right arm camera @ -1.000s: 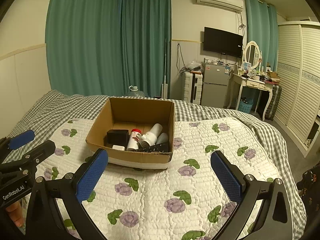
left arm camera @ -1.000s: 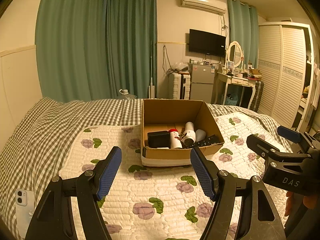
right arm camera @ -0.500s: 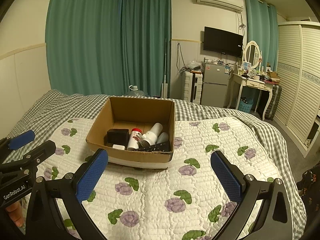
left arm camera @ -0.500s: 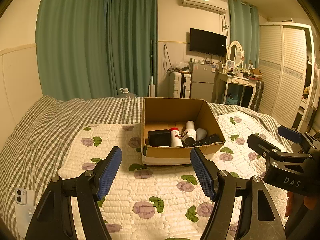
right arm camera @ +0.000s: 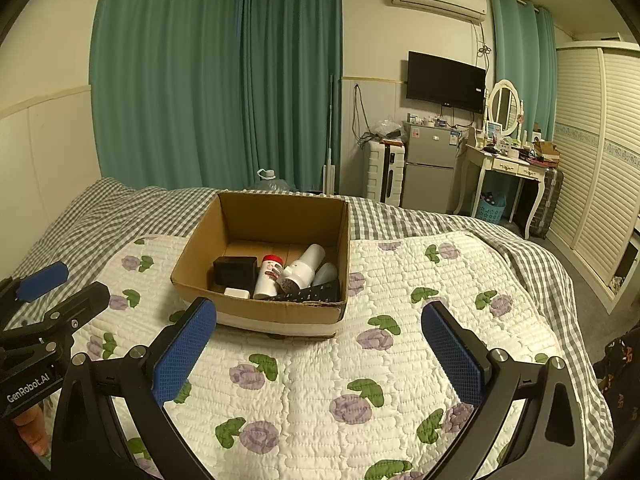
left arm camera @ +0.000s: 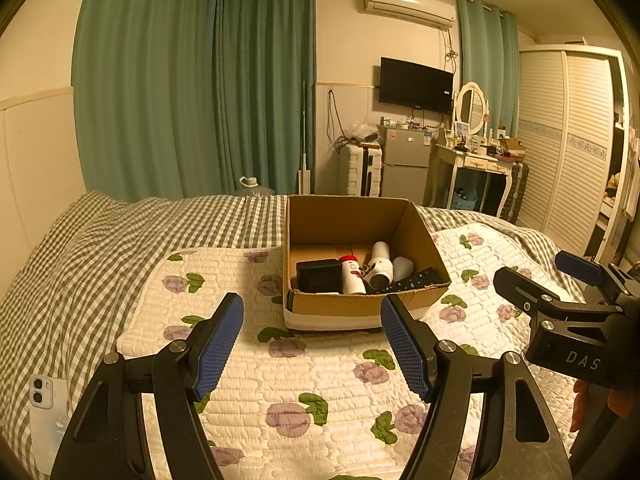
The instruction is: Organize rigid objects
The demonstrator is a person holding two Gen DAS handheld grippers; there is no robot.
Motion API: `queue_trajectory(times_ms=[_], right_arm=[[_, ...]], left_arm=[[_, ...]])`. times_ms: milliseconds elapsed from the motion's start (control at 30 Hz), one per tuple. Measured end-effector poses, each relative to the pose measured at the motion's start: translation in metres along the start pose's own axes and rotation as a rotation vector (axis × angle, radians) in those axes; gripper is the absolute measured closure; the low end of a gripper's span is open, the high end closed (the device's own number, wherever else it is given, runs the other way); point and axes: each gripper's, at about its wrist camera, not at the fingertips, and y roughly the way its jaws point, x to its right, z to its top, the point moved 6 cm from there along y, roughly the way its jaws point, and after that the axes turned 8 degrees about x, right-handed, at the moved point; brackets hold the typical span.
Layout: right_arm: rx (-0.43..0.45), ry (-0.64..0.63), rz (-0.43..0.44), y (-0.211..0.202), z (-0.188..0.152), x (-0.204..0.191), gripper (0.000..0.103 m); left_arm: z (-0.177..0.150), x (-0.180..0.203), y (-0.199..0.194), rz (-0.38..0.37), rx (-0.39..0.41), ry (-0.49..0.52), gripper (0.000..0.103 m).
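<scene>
A brown cardboard box [left arm camera: 352,216] [right arm camera: 280,212] stands on the quilted floral bedspread. Inside it lie a black box [left arm camera: 318,275] [right arm camera: 235,270], a white bottle with a red cap [left arm camera: 351,274] [right arm camera: 270,276], a white hair dryer [left arm camera: 380,264] [right arm camera: 304,266], a black remote [left arm camera: 412,280] [right arm camera: 308,293] and a small white block [right arm camera: 236,292]. My left gripper [left arm camera: 312,344] is open and empty, held above the quilt in front of the box. My right gripper [right arm camera: 320,352] is open and empty, also in front of the box.
A white phone [left arm camera: 46,412] lies on the checked blanket at the bed's left edge. Green curtains, a wall TV [right arm camera: 446,80], a small fridge [right arm camera: 430,168], a dressing table [right arm camera: 508,164] and a slatted wardrobe stand beyond the bed.
The left wrist view has shifted slightly, so the box sits a bit lower and closer. The right gripper has not visibly moved. Both stay open.
</scene>
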Motion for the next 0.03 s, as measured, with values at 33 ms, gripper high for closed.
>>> queue_trajectory(times_ms=[33], right_arm=[[0.000, 0.000, 0.000, -0.0003, -0.0002, 0.0001, 0.000]], left_arm=[[-0.0004, 0.0005, -0.0001, -0.003, 0.000, 0.002, 0.029]])
